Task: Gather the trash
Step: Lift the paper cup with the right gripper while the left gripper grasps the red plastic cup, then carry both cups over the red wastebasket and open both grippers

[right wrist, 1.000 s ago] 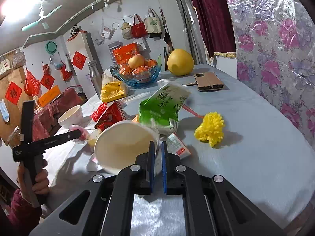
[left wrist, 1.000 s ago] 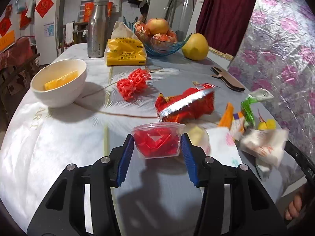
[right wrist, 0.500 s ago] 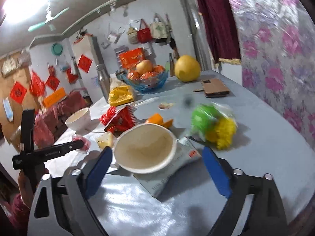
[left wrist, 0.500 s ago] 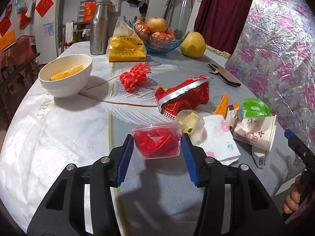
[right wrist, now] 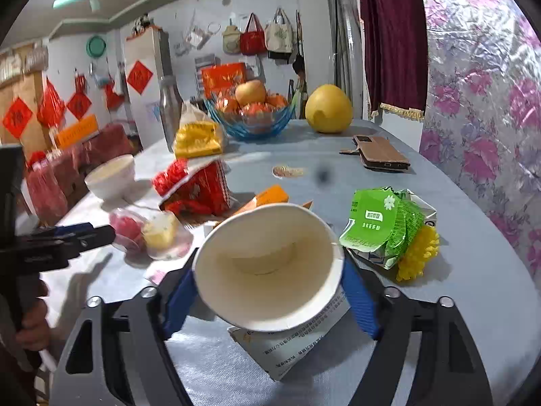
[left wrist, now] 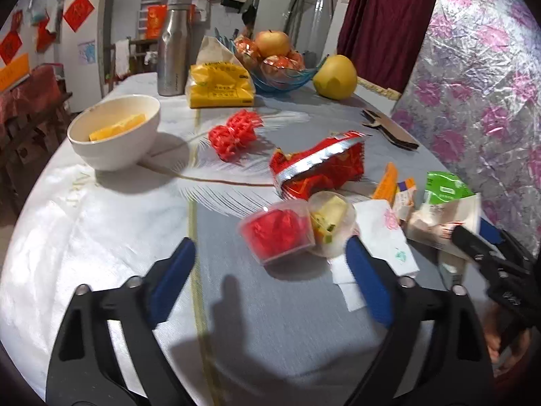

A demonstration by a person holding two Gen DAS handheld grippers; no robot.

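Observation:
My left gripper [left wrist: 270,270] is open and empty; a clear plastic cup of red wrappers [left wrist: 275,231] lies on the table just beyond it, beside a second clear cup with yellow scraps [left wrist: 329,218]. My right gripper [right wrist: 270,291] is open around a white paper cup [right wrist: 268,267] lying on its side, mouth toward the camera; the pads [right wrist: 358,299] stand at its sides. The cup also shows in the left wrist view [left wrist: 443,218]. A red snack bag [left wrist: 318,169], a green wrapper [right wrist: 378,223], a yellow ball [right wrist: 419,250] and paper scraps lie around.
A white bowl [left wrist: 115,135] stands at the left. A steel bottle [left wrist: 174,57], a yellow bag [left wrist: 219,84], a blue fruit bowl [left wrist: 277,74] and a pomelo [left wrist: 334,76] stand at the back. A brown phone case [right wrist: 380,152] lies near the floral wall.
My left gripper opened and let go of the cup of red wrappers, which now lies next to the other clear cup. My right gripper opened from shut and now brackets the paper cup.

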